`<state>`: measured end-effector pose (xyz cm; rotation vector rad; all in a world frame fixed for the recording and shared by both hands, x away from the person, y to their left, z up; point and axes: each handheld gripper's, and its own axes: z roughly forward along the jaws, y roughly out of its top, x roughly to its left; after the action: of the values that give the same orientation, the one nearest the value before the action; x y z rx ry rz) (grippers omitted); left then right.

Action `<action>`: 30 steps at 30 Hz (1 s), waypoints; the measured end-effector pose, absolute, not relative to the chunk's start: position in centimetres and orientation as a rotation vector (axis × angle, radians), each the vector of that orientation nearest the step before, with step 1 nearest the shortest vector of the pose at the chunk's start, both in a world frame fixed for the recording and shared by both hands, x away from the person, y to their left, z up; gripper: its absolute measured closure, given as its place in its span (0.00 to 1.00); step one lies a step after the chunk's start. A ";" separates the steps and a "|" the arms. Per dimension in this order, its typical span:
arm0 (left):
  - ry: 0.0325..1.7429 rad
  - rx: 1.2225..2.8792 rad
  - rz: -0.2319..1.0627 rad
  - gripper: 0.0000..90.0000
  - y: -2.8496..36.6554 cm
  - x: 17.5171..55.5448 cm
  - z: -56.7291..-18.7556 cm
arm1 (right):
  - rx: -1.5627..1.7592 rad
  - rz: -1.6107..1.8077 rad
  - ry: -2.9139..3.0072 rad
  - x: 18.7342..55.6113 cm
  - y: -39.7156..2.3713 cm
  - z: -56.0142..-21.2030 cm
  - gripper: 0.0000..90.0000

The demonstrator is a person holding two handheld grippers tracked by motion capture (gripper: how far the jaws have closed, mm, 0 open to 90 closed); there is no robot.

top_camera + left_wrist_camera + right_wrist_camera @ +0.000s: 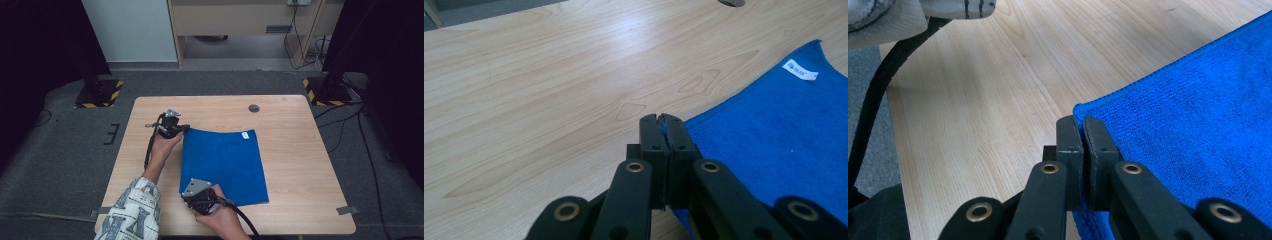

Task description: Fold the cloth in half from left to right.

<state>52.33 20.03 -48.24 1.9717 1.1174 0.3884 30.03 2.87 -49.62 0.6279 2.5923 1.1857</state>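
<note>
A blue cloth (225,165) with a small white label (245,135) lies spread on the wooden table (295,165). My left gripper (183,129) is shut on the cloth's far left corner, and a sliver of blue (665,131) shows between its jaws in the left gripper view (661,120). My right gripper (187,196) is shut on the near left corner, where the cloth's edge (1083,112) runs in between its jaws in the right gripper view (1081,122). Both pinched corners sit slightly raised off the table.
A round cable hole (254,108) sits in the table's far side. The person's patterned sleeve (132,212) comes in at the bottom left. Cables (150,147) trail from each gripper. Black stands with striped bases (100,92) flank the table on the grey floor.
</note>
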 end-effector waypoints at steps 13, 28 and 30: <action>1.117 1.988 0.377 0.98 21.9 52.2 -48.0 | 0.590 1.195 2.588 29.7 4.9 -49.0 0.97; 1.128 1.980 0.398 0.98 24.8 51.5 -47.0 | 0.585 1.269 2.579 29.5 7.8 -48.6 0.97; 1.133 1.973 0.402 0.98 25.3 51.4 -46.6 | 0.592 1.301 2.577 29.6 8.5 -48.4 0.97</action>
<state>51.37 25.32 -46.65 1.9730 1.1326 0.4022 29.56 8.54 -48.44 0.5923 2.5771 1.3007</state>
